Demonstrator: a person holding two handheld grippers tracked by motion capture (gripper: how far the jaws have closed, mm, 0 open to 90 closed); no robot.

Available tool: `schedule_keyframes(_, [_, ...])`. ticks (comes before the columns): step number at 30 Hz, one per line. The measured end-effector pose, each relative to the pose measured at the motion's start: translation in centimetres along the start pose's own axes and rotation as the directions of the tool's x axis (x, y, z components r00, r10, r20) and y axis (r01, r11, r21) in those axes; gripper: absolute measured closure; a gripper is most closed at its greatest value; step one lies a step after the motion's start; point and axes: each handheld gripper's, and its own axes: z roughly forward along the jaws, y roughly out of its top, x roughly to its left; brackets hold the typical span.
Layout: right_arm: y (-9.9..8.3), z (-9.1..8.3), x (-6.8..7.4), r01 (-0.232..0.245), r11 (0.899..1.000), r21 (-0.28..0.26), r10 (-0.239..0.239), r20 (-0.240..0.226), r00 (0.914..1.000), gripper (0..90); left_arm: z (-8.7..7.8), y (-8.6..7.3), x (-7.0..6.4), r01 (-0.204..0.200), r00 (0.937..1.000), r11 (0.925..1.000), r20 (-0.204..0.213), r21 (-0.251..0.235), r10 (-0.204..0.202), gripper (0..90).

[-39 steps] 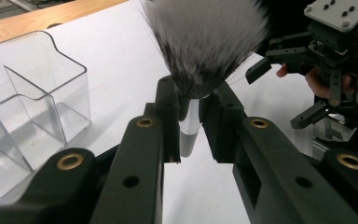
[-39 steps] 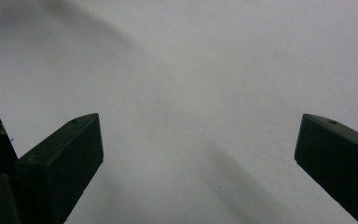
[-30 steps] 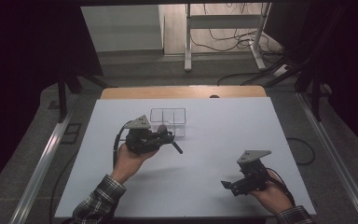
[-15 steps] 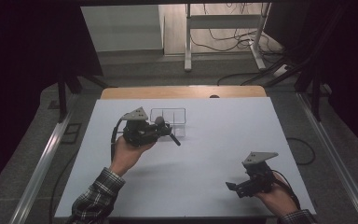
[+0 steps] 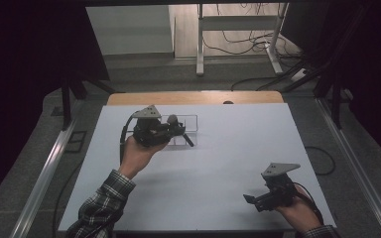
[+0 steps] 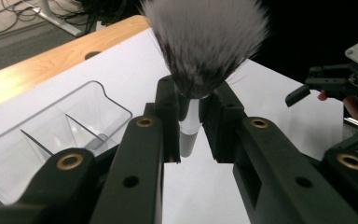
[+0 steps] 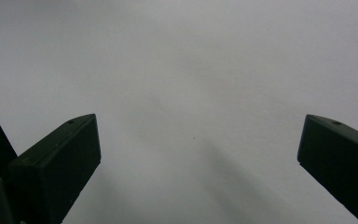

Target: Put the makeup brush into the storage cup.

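Observation:
A makeup brush [image 6: 205, 42] with fluffy white, dark-tipped bristles and a pale ferrule stands upright between the jaws of my left gripper [image 6: 191, 100], which is shut on it. In the high view my left gripper [image 5: 176, 130] hovers at the near edge of a clear divided box [image 5: 191, 121]. The brush head [image 5: 171, 119] is on top and the dark handle slants down to the right. The clear box [image 6: 51, 135] lies just left of the jaws. My right gripper [image 5: 250, 200] is open near the table's front right, over bare white surface [image 7: 198, 140].
The white table [image 5: 228, 148] has a wooden strip [image 5: 193, 97] along its far edge. Metal rails run along both sides. Desk legs and cables lie on the floor beyond. My right gripper [image 6: 303, 91] shows far off in the left gripper view.
My left gripper has carried the brush a little farther away, up to the clear box. My right gripper has drifted slightly right and stays open.

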Motion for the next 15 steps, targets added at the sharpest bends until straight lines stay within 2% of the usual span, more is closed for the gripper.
schedule_keyframes(15, [-0.4,-0.6,-0.2,-0.012,1.0,-0.012,0.012,0.007,0.9999,0.0,0.5,1.9,1.4,0.015,0.9985,0.9999,-0.053,0.005,-0.015,76.6])
